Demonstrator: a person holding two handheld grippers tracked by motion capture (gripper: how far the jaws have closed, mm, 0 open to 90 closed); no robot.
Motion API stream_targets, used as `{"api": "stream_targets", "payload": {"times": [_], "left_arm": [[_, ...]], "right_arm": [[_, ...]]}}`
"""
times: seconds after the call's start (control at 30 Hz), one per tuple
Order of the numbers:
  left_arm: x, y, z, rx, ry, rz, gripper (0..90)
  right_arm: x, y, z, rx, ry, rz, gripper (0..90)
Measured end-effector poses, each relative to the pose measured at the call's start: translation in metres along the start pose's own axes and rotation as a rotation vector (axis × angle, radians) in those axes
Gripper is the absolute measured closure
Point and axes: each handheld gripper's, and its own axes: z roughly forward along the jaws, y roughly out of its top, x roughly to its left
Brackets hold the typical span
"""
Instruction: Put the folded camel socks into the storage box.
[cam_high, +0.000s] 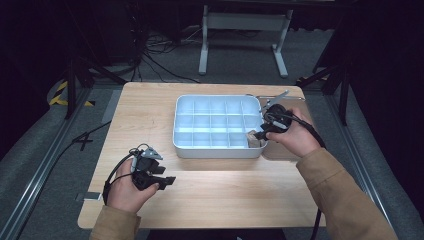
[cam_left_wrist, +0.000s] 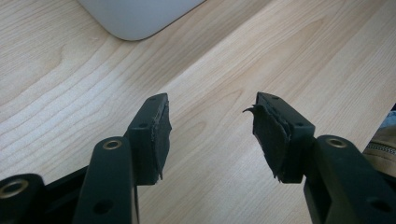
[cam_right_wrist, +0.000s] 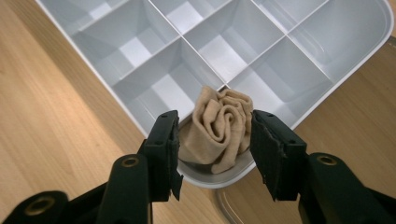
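A white tray (cam_high: 217, 151) with several compartments stands on the wooden table (cam_high: 225, 195), right of centre. A rolled beige sock (cam_high: 254, 141) lies in its near right corner compartment. My right gripper (cam_high: 260, 134) hovers just over that corner. In the right gripper view the sock (cam_right_wrist: 219, 128) rests in the tray (cam_right_wrist: 93, 60) below the right gripper (cam_right_wrist: 215, 119), whose jaws stand apart either side of it without pressing. My left gripper (cam_high: 167, 176) is held low at the front left, open. Bare wood shows between the left gripper's (cam_left_wrist: 210, 105) jaws.
A clear flat piece (cam_high: 280, 150), perhaps a lid, lies under the tray's right side. One rounded tray corner (cam_left_wrist: 135, 18) sits ahead of the left gripper. Beyond the table stand a white desk frame (cam_high: 245, 30) and floor cables (cam_high: 155, 55).
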Motion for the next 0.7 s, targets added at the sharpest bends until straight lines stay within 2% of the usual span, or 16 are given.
{"api": "stream_targets", "payload": {"times": [0.13, 0.23, 0.4, 0.5, 0.7], "left_arm": [[-0.003, 0.001, -0.002, -0.004, -0.002, 0.01, 46.9], [-0.004, 0.002, -0.002, -0.004, -0.004, 0.013, 46.8], [-0.004, 0.003, -0.002, -0.002, -0.003, 0.018, 46.8], [-0.005, 0.003, -0.001, -0.001, -0.006, 0.015, 46.8], [-0.009, 0.007, 0.0, 0.004, -0.011, 0.035, 46.8]], "right_arm": [[0.006, -0.009, -0.014, -0.086, 0.009, -0.004, 51.5], [0.009, -0.012, -0.019, -0.116, 0.021, -0.005, 51.0], [0.023, -0.023, -0.03, -0.204, 0.049, -0.044, 48.0], [0.03, -0.03, -0.034, -0.223, 0.074, -0.062, 46.5], [0.043, -0.048, -0.039, -0.268, 0.096, -0.071, 46.4]]}}
